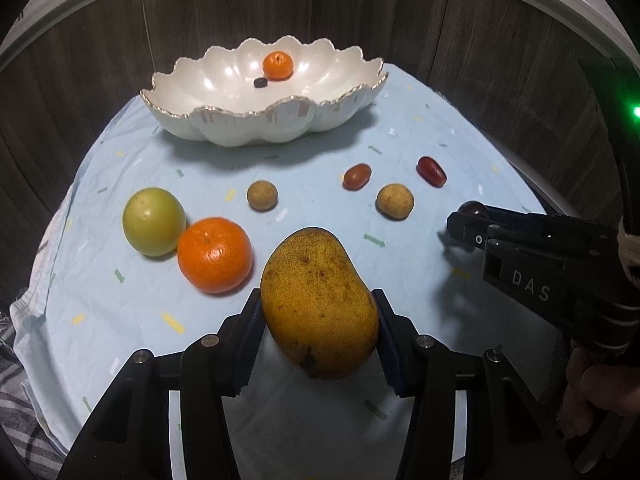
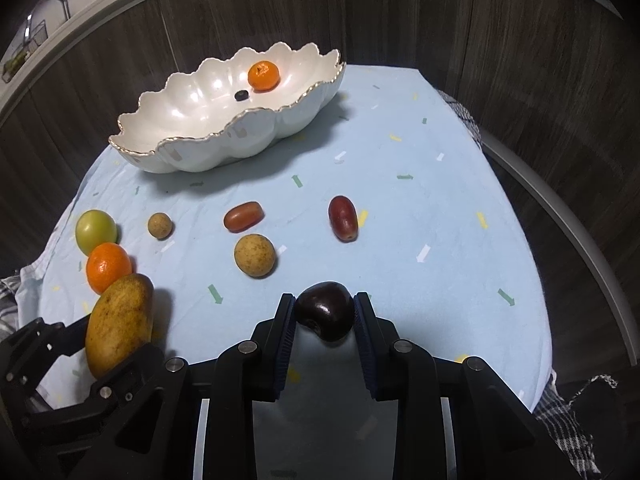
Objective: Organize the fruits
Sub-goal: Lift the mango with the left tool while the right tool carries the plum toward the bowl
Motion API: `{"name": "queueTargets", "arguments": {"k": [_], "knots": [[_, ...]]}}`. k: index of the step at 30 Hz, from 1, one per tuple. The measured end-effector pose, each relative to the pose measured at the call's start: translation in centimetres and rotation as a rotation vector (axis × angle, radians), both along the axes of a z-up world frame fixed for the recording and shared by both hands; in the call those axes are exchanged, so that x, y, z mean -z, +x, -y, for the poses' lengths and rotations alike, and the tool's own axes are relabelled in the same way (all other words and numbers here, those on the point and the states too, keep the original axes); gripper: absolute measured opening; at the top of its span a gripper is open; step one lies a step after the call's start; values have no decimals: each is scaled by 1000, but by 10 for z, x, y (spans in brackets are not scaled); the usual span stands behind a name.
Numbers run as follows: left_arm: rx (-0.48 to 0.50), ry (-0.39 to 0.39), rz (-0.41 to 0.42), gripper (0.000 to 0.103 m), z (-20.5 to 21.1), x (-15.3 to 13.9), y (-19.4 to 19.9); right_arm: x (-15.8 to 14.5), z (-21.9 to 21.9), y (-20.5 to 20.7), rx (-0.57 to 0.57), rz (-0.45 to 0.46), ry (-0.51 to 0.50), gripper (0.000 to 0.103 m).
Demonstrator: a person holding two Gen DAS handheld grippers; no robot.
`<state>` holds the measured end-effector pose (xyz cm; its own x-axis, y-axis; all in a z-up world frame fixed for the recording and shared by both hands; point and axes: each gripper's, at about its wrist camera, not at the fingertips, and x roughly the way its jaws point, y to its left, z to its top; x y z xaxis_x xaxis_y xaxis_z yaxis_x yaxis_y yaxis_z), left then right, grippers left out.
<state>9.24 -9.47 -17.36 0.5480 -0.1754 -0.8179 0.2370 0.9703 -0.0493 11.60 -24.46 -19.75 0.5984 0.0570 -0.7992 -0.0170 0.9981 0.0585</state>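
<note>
Gripping a yellow-brown mango (image 1: 319, 304) between its two fingers, the left gripper (image 1: 318, 334) sits at the near edge of the light blue cloth (image 1: 420, 280); from the right wrist view the same mango (image 2: 119, 322) shows at the near left, with the left tool's black frame wrapped about its lower end. The right gripper (image 2: 325, 314) is clamped on a dark cherry (image 2: 325, 311), both pads pressed against its sides; from the left wrist view the cherry (image 1: 472, 210) only peeks out at the tip of that gripper (image 1: 466, 226).

Just beyond the mango on the left lie a large orange (image 1: 215, 255) and a green round fruit (image 1: 154, 222), the two touching. Farther toward the middle sit two small tan round fruits, one left (image 1: 262, 196) and one right (image 1: 395, 201), with two reddish oblong fruits beyond them, one (image 1: 357, 176) nearer the middle and one (image 1: 431, 171) to the far right.

At the far side of the cloth stands a white scalloped bowl (image 1: 224, 124) with a gold rim. Inside it rest a small orange (image 1: 278, 65) and, just beside it, a small dark berry (image 1: 260, 83).
</note>
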Motion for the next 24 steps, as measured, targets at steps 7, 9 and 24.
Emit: {"name": "queueTargets", "arguments": {"k": [7, 9, 24], "knots": [[-19, -19, 32, 50, -9, -15, 2, -9, -4, -6, -4, 14, 0, 30], [-22, -21, 40, 50, -10, -19, 3, -12, -5, -7, -4, 15, 0, 30], [-21, -33, 99, 50, -18, -50, 3, -38, -8, -16, 5, 64, 9, 30]]}}
